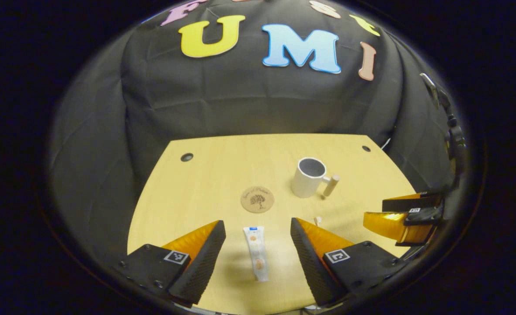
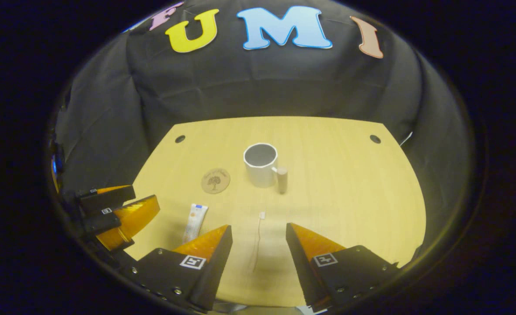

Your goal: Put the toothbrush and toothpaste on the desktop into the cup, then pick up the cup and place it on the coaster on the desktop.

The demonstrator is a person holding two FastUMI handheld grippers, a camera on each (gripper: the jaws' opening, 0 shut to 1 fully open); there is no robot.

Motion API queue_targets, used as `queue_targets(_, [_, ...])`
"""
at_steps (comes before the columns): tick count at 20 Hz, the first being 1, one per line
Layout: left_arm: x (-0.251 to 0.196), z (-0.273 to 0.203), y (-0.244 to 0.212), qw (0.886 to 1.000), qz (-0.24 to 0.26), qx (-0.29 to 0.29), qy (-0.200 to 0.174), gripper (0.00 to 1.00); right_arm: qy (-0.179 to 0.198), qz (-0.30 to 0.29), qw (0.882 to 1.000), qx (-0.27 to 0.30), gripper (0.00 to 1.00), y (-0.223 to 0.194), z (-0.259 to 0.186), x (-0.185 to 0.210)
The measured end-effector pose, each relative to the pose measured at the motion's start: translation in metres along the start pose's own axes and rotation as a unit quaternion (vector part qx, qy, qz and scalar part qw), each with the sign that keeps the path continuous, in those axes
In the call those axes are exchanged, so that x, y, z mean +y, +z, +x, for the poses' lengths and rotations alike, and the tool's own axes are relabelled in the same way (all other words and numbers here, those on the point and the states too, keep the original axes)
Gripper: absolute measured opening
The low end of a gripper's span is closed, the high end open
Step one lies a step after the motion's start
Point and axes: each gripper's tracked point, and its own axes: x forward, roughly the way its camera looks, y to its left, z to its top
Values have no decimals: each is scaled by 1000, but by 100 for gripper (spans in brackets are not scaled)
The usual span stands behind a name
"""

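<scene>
Your left gripper (image 1: 258, 245) hangs over the near edge of the desk (image 1: 188, 201). Its two fingers are spread wide apart and hold nothing. The toothpaste (image 1: 257, 252) lies flat on the desk right between them, with space on both sides. Its cap end points away from you, toward the coaster (image 1: 257, 199).

The coaster is round and brown, with a little tree on it. It lies flat just past the toothpaste. The cup (image 1: 308, 177) is white and stands upright, a bit farther back and to the right of the coaster. Its handle sticks out to the right. Nothing is inside the cup that you can see.

Your right gripper (image 2: 258, 245) also hangs over the near edge. Its fingers are wide apart too, with nothing in them. The toothbrush (image 2: 258, 238) lies flat on the desk between them and touches neither finger. It is thin and pale, and its head points toward the cup (image 2: 261, 165).

From the right gripper view, the toothpaste (image 2: 195, 222) is to the left of the toothbrush, near the coaster (image 2: 215, 180). The two grippers are side by side, well apart.
</scene>
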Motion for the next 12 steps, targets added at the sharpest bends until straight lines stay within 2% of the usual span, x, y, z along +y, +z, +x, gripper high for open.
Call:
queue_targets(6, [2,36,-33,998,-11,66,-7,97,-9,9,997,70,74,-23,34,-4])
queue_targets(10, [6,66,-54,993,-40,114,-9,100,-11,9,994,107,74,-36,54,-4])
queue_targets(12, [13,80,-66,990,-47,136,-4,98,-10,7,992,127,74,-45,63,-3])
